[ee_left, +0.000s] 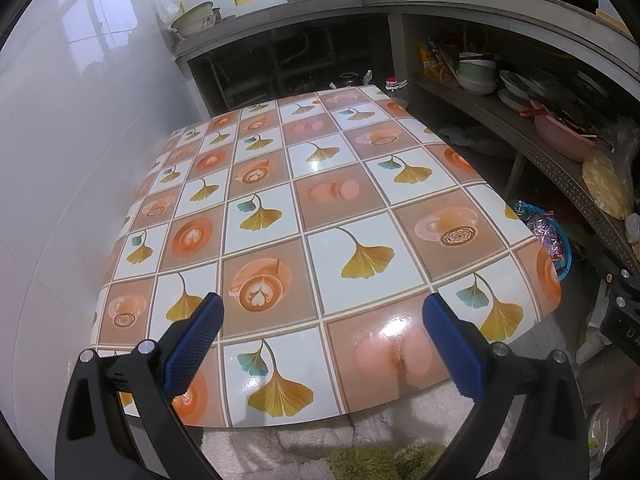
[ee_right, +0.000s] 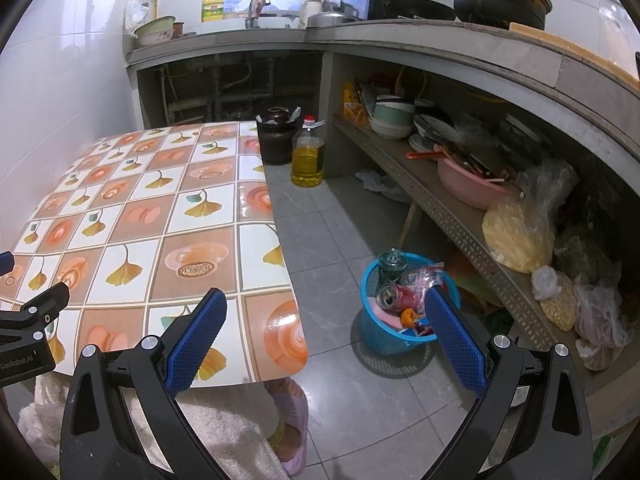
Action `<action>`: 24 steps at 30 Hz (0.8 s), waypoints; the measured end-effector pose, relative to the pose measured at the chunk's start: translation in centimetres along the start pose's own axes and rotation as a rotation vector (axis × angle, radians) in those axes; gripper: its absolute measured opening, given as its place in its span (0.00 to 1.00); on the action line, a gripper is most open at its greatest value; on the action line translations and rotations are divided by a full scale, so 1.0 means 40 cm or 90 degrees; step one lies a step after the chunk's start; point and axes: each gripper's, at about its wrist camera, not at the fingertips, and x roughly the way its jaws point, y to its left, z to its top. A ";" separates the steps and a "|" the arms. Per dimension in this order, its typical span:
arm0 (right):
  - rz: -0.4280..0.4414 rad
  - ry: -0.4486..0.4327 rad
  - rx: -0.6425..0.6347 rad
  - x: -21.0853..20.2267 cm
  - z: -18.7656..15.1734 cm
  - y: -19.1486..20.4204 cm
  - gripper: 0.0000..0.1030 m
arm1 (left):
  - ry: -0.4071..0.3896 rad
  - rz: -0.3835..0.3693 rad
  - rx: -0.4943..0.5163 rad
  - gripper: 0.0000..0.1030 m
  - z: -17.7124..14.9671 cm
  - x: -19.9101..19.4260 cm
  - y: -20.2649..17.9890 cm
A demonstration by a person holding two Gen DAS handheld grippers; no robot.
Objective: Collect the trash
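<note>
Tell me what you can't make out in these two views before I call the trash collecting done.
- Blue bin: the right wrist view shows cans and wrappers on top; what lies deeper is hidden by them. In the left wrist view the table edge cuts most of it off.
- Floor under the table: covered by the tabletop in both views.
- Lower shelf: its back is dark and crowded with bowls and bags.
- Left tool and right tool: open, holding nothing.

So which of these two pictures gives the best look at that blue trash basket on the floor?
The right wrist view: the blue trash basket sits whole on the floor, with cans and wrappers visible inside. The left wrist view catches only a sliver of it beyond the table's right edge.
</note>
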 end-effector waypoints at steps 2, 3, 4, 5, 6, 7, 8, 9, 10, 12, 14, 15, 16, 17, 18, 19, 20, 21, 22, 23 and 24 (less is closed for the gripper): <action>0.000 0.001 0.000 0.000 0.000 0.000 0.92 | 0.001 0.000 0.000 0.95 0.000 0.000 0.000; 0.001 0.001 0.000 0.000 0.000 0.001 0.92 | 0.001 0.000 0.000 0.95 0.000 0.001 0.000; 0.000 0.001 -0.001 -0.001 0.000 0.002 0.92 | 0.000 0.000 0.000 0.95 0.000 0.000 0.001; -0.001 0.000 -0.001 0.000 0.001 0.001 0.92 | 0.001 0.000 0.000 0.95 0.000 0.000 0.001; 0.000 0.000 -0.002 0.001 0.002 0.001 0.92 | 0.002 0.000 -0.001 0.95 0.001 0.001 0.001; 0.000 0.000 -0.003 0.000 0.002 0.002 0.92 | 0.002 0.000 -0.002 0.95 0.000 0.001 0.001; 0.001 0.000 -0.001 0.000 0.002 0.002 0.92 | 0.003 0.000 -0.003 0.95 -0.001 0.002 0.001; 0.000 0.000 -0.002 0.000 0.001 0.003 0.92 | 0.003 0.000 -0.003 0.95 -0.001 0.004 0.002; 0.000 0.000 -0.003 0.001 0.002 0.002 0.92 | 0.003 0.000 -0.003 0.95 -0.002 0.004 0.002; 0.001 0.001 -0.002 0.002 0.003 0.001 0.92 | 0.004 0.000 -0.004 0.95 -0.004 0.005 0.002; 0.001 0.001 -0.002 0.001 0.003 0.002 0.92 | 0.003 0.000 -0.003 0.95 -0.003 0.005 0.003; 0.001 0.002 -0.002 0.001 0.003 0.002 0.92 | 0.004 -0.001 -0.003 0.95 -0.004 0.006 0.002; 0.001 0.001 -0.003 0.001 0.004 0.002 0.92 | 0.004 -0.001 -0.003 0.95 -0.004 0.005 0.003; 0.001 0.001 -0.003 0.000 0.004 0.002 0.92 | 0.004 -0.001 -0.004 0.95 -0.004 0.005 0.003; 0.001 0.000 -0.003 0.000 0.004 0.002 0.92 | 0.004 -0.001 -0.004 0.95 -0.004 0.005 0.003; 0.001 0.001 -0.002 0.001 0.005 0.001 0.92 | 0.004 -0.001 -0.004 0.95 -0.004 0.005 0.003; 0.001 0.001 -0.002 0.001 0.004 0.001 0.92 | 0.004 -0.001 -0.004 0.95 -0.003 0.005 0.004; 0.001 0.001 -0.002 0.001 0.004 0.002 0.92 | 0.004 -0.001 -0.004 0.95 -0.004 0.006 0.003; 0.001 0.001 -0.002 0.001 0.004 0.002 0.92 | 0.004 0.000 -0.004 0.95 -0.003 0.005 0.004; 0.002 0.002 -0.002 0.001 0.005 0.002 0.92 | 0.004 0.000 -0.004 0.95 -0.004 0.005 0.004; 0.002 0.002 -0.003 0.000 0.005 0.003 0.92 | 0.004 -0.001 -0.004 0.95 -0.004 0.006 0.004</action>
